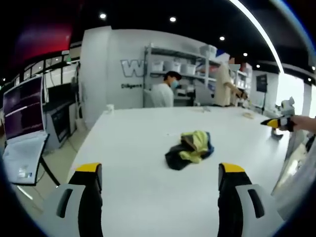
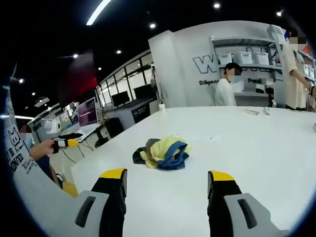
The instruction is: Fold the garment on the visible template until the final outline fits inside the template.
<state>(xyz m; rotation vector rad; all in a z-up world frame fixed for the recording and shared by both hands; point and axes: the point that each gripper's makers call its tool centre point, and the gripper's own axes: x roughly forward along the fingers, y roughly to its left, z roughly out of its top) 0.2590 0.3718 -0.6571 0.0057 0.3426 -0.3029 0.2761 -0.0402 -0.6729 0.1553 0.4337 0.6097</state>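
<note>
Left gripper view showed the garment (image 1: 189, 148) lying in a crumpled heap on the white tabletop (image 1: 148, 128), ahead of the left gripper (image 1: 159, 170), whose jaws stood apart and empty. The right gripper (image 2: 166, 177) was likewise released, short of the heap. No template outline was discernible, perhaps washed out. The task seemed barely begun: next, reach in, grasp the edges and spread the cloth flat.
</note>
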